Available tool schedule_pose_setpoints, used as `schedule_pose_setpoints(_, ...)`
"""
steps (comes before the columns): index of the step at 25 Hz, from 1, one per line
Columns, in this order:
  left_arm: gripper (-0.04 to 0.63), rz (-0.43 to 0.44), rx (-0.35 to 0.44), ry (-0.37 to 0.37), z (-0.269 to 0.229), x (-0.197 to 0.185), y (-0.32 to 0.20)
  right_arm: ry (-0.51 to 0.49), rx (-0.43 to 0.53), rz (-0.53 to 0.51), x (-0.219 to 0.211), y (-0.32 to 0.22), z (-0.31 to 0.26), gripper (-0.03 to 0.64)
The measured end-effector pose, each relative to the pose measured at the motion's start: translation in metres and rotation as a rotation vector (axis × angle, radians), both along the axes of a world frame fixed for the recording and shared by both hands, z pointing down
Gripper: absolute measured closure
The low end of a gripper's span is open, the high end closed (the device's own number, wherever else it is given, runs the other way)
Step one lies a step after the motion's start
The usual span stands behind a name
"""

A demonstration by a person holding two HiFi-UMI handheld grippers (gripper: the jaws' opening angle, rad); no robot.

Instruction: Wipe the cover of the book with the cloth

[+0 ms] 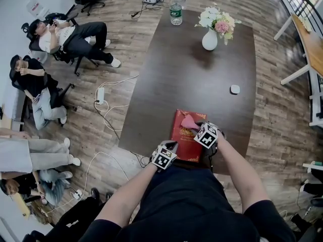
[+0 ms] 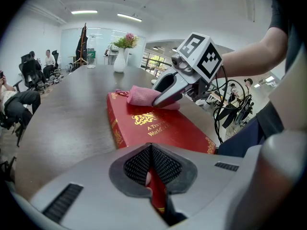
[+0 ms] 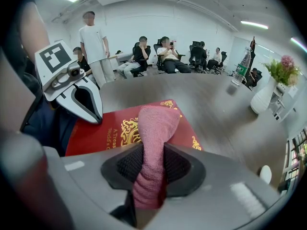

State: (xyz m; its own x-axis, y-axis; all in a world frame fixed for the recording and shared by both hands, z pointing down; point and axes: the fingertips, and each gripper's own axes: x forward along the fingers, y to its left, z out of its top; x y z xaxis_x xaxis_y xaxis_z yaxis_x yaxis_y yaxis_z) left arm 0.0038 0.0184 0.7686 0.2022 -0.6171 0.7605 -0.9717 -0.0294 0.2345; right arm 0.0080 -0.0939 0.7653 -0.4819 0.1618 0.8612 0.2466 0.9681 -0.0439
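So there's a wood floor (image 1: pixel 126 39) with a long dark counter (image 1: pixel 192 79) in the middle of it, and a few people (image 1: pixel 75 37) sitting in office chairs off to the left. The red book (image 1: pixel 182 141) with gold print lies flat at the near end of the counter, right in front of the person holding the grippers. At the far end there's a white vase (image 1: pixel 210 39) of flowers (image 1: pixel 217 19), with a bottle (image 1: pixel 175 11) just past it at the counter's edge.

The left gripper (image 1: pixel 169 147) is at the book's near left corner. In its own view its jaws are closed on the book (image 2: pixel 158 126), with red cover showing between the pads. The right gripper (image 1: pixel 198 128) comes in from the right, and its jaws are clamped on the pink cloth (image 3: pixel 156 128). The free end of the cloth (image 1: pixel 189 122) sits bunched on the far part of the cover, touching it. From the left gripper view the cloth (image 2: pixel 141 95) is under the right gripper (image 2: pixel 165 97), near the book's far edge.

There's also a small white thing (image 1: pixel 235 89) on the right side of the counter, well apart from the book; too small to tell what it is
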Motion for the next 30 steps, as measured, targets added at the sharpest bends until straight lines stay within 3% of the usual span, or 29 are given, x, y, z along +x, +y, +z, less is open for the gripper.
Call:
schedule_pose_setpoints(7, 0.6, 0.003, -0.033, 0.004, -0.004, 0.002, 0.004, -0.009, -0.002, 0.012, 0.008, -0.004, -0.002, 0.496)
schedule_pose_setpoints(13, 0.6, 0.004, -0.005, 0.004, -0.001, 0.001, -0.001, -0.009, -0.001, 0.025, 0.016, -0.011, -0.002, 0.496)
schedule_pose_setpoints(30, 0.6, 0.013, -0.038, 0.009, -0.005, 0.003, 0.004, -0.014, -0.012, 0.061, 0.035, -0.021, -0.003, 0.495)
